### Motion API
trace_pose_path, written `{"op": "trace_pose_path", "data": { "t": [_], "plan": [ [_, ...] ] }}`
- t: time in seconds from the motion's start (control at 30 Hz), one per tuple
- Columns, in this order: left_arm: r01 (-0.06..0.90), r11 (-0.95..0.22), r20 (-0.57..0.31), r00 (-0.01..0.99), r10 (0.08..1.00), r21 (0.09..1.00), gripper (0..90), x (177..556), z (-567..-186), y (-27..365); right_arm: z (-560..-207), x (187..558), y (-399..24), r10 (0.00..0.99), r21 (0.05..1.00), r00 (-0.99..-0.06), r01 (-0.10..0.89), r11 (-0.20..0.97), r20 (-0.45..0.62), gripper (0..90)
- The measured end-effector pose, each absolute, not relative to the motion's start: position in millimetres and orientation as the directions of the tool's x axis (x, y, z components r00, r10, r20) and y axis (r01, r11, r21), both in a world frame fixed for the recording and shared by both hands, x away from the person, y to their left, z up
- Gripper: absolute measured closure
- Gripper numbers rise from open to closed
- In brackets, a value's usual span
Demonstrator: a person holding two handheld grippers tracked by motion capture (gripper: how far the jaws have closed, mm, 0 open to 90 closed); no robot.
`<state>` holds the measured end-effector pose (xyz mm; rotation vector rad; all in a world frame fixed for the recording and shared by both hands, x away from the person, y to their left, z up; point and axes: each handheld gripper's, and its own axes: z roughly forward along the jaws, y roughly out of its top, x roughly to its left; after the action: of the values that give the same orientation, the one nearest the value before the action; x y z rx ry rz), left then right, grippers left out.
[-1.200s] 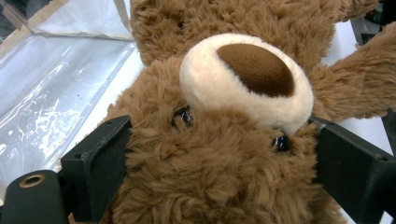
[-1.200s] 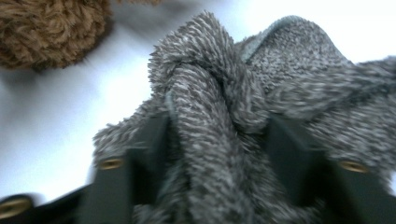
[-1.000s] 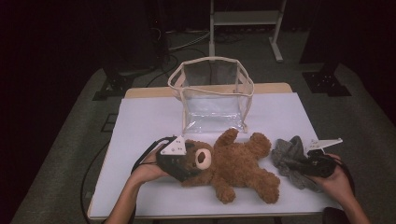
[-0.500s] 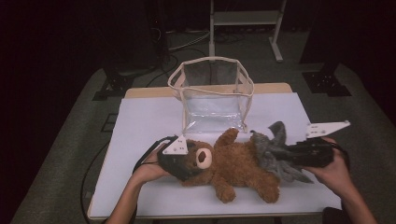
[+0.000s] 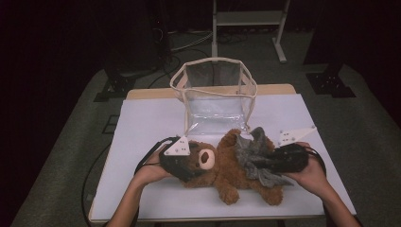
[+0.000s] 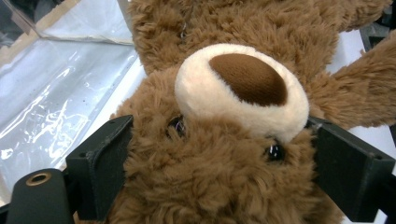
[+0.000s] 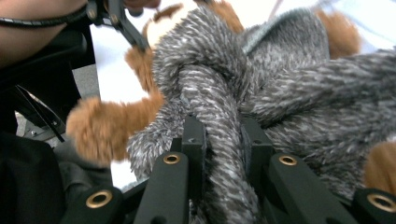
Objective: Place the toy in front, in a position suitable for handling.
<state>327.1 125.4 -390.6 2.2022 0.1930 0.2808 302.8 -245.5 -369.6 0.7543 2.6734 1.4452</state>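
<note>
Now, we call it line by line.
Scene: we look down on a white counter [image 5: 142, 132] with a brown teddy bear [image 5: 227, 172] lying on its back across the near half.
Bear's place: its head points to our left, its legs to the right, and it lies just in front of the clear bag [image 5: 215, 97].
Left gripper [image 5: 182, 163]: we see it at the bear's head, with the person's left hand [image 5: 151, 172] behind it.
Left fingers: in the left gripper view the two black fingers [image 6: 100, 168] stand wide, one on each side of the bear's head at eye level, pressed into the fur; they have just been closing a little on the head.
Bear's face: the cream muzzle with its dark brown nose sits right between those fingers.
Right gripper [image 5: 279, 161]: we see it over the bear's belly, carried by the right hand [image 5: 312, 172].
Right fingers: narrow, pinched on a fold of the grey knitted garment [image 7: 224, 130].
Garment's place: it hangs bunched from the right gripper and drapes across the bear's body and legs, touching the fur.
Clear bag: it stands upright and open at the far middle of the counter, with a cream trim along its rim.
</note>
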Motion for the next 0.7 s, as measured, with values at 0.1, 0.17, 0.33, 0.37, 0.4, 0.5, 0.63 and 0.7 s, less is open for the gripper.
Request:
{"op": "trace_pose_path", "data": {
  "t": [0.1, 0.17, 0.33, 0.37, 0.4, 0.5, 0.63, 0.7],
  "plan": [
    [0.039, -0.601, 0.13, 0.963, 0.235, 0.798, 14.1, 327, -389, 128, -379, 295, -265, 0.448, 0.78, -0.862, 0.444, 0.441, 0.237, 74.7],
    [0.046, -0.6, 0.121, 0.964, 0.235, 0.799, 15.4, 327, -389, 128, -382, 292, -271, 0.457, 0.777, -0.855, 0.455, 0.435, 0.245, 74.7],
    [0.055, -0.6, 0.113, 0.965, 0.238, 0.798, 18.1, 326, -392, 123, -375, 283, -277, 0.469, 0.778, -0.853, 0.451, 0.437, 0.231, 74.7],
    [0.059, -0.598, 0.11, 0.964, 0.242, 0.8, 18.0, 326, -392, 122, -371, 284, -274, 0.459, 0.783, -0.86, 0.437, 0.443, 0.221, 74.7],
    [0.059, -0.597, 0.11, 0.964, 0.242, 0.8, 18.1, 326, -392, 122, -367, 285, -269, 0.448, 0.787, -0.869, 0.423, 0.449, 0.211, 74.7],
    [0.061, -0.593, 0.11, 0.963, 0.248, 0.803, 18.0, 326, -392, 121, -358, 293, -247, 0.404, 0.796, -0.895, 0.38, 0.472, 0.188, 74.7],
    [0.073, -0.591, 0.107, 0.959, 0.264, 0.804, 17.9, 326, -393, 122, -358, 304, -222, 0.373, 0.789, -0.914, 0.346, 0.507, 0.162, 72.3],
    [0.075, -0.588, 0.103, 0.959, 0.263, 0.805, 17.8, 327, -393, 123, -358, 305, -219, 0.365, 0.79, -0.917, 0.341, 0.509, 0.16, 67.1]
  ]
}}
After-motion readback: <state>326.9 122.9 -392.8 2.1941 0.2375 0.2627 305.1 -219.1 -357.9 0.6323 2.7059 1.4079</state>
